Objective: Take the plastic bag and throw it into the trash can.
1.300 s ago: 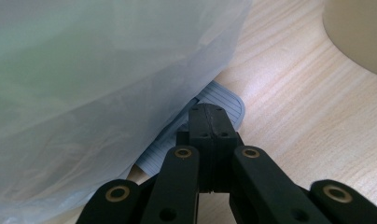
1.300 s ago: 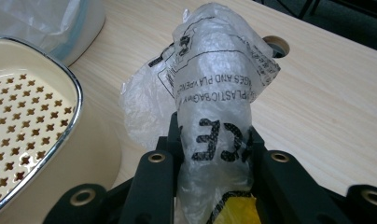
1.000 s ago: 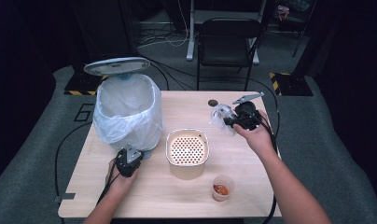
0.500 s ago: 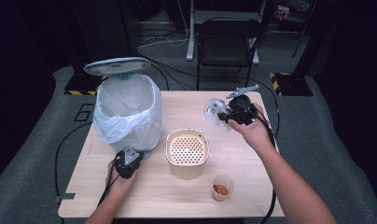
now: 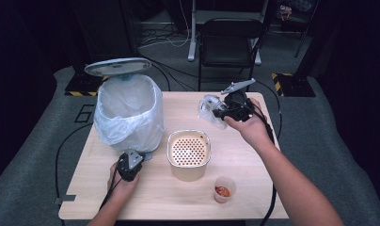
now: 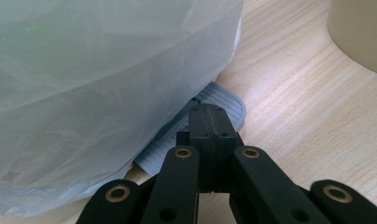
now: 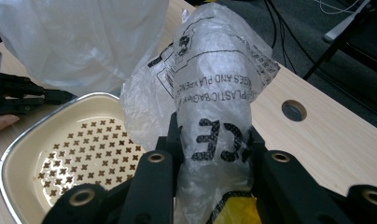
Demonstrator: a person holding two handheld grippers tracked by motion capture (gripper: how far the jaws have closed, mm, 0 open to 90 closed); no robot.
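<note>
From the high view, the right hand-held gripper (image 5: 219, 111) is lifted above the far right part of the wooden desk (image 5: 254, 188), clamped on a crumpled clear plastic bag (image 5: 209, 109) that hangs off the desk surface. The left hand-held gripper (image 5: 130, 165) sits low at the near left, just beside the base of the bin (image 5: 128, 113), which is lined with a white bag and has its grey lid (image 5: 117, 66) raised. Between the two hands stands a cream perforated container (image 5: 188, 153), with a small cup (image 5: 224, 189) of something red near the front edge.

In the left gripper view, the left hand-held gripper (image 6: 211, 135) has its jaws pressed together, resting on the grey ribbed pedal (image 6: 224, 105) that sticks out from under the bin liner (image 6: 98, 84) (nothing is caught between the jaws).

In the right gripper view, the right hand-held gripper (image 7: 210, 149) squeezes the plastic bag (image 7: 214, 88), whose black print reads mirrored; the perforated container (image 7: 74, 154) lies below to the left, and a round hole (image 7: 293, 110) marks the desk beyond.
</note>
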